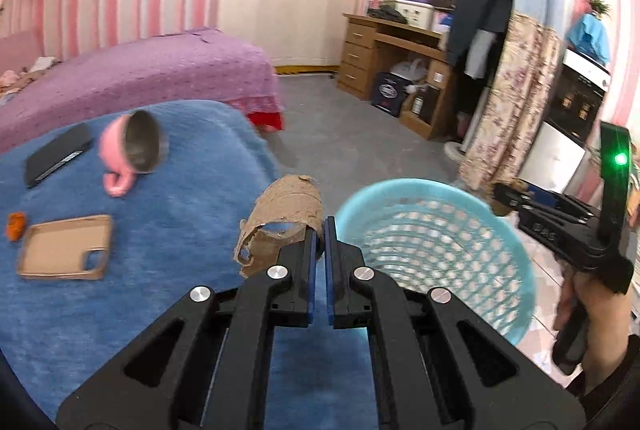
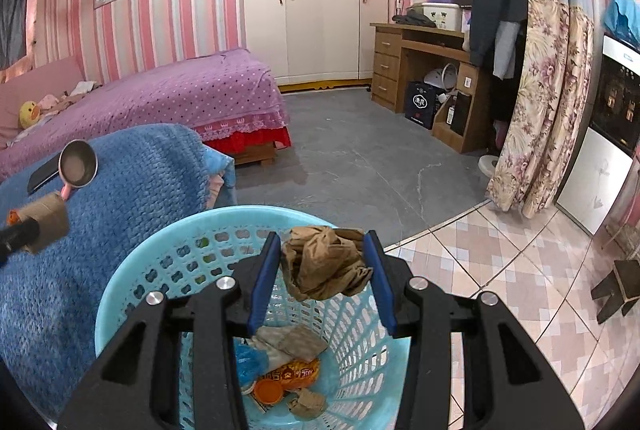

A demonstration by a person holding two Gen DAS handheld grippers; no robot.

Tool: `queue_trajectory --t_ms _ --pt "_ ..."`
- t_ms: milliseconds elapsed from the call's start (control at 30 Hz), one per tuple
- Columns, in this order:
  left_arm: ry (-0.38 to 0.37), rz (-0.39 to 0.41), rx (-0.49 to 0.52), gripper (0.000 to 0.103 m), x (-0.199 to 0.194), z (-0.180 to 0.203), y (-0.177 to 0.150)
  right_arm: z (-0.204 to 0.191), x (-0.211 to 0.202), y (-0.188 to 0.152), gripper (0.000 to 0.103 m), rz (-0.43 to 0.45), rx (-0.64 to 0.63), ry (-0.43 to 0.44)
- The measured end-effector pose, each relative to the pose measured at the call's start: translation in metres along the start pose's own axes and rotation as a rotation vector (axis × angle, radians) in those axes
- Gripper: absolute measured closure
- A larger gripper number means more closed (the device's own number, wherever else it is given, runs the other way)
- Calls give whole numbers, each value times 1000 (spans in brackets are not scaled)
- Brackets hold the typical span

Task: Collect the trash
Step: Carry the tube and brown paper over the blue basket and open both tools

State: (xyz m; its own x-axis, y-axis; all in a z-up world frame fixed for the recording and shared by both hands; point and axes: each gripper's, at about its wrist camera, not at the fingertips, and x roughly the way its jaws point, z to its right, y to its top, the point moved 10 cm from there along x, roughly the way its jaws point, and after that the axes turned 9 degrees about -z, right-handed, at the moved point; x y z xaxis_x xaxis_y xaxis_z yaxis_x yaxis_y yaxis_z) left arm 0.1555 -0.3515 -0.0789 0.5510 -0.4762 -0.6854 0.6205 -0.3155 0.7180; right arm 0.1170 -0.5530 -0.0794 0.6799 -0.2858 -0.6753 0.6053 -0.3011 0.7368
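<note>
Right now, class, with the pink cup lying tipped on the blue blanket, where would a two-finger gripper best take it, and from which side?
Grip the pink cup across its body from above. It lies on its side with its handle resting on the blue blanket, so the rounded body is easiest to reach.

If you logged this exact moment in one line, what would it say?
left gripper: shut on torn cardboard tube | right gripper: crumpled brown paper between jaws, above light-blue plastic basket | basket: holds trash
</note>
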Motion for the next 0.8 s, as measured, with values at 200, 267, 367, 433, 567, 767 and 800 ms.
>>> queue_trajectory --t_ms 200,267,367,433,567,767,800 --pt "-78 -26 55 101 24 58 1 16 1 4 60 7 32 -2" --pt "-92 -35 76 101 30 69 2 20 1 5 60 9 46 -2" --pt "-122 -73 96 84 39 81 1 23 1 5 60 10 49 -5" --pt "-107 -75 93 61 42 79 2 22 1 4 60 6 43 -12" --pt "-43 -56 84 25 39 62 6 22 2 2 60 5 48 -12" --pt "134 17 54 7 23 18 19 14 0 2 60 10 44 -4" --pt "151 26 46 7 20 11 21 12 -1 2 60 12 42 -1"
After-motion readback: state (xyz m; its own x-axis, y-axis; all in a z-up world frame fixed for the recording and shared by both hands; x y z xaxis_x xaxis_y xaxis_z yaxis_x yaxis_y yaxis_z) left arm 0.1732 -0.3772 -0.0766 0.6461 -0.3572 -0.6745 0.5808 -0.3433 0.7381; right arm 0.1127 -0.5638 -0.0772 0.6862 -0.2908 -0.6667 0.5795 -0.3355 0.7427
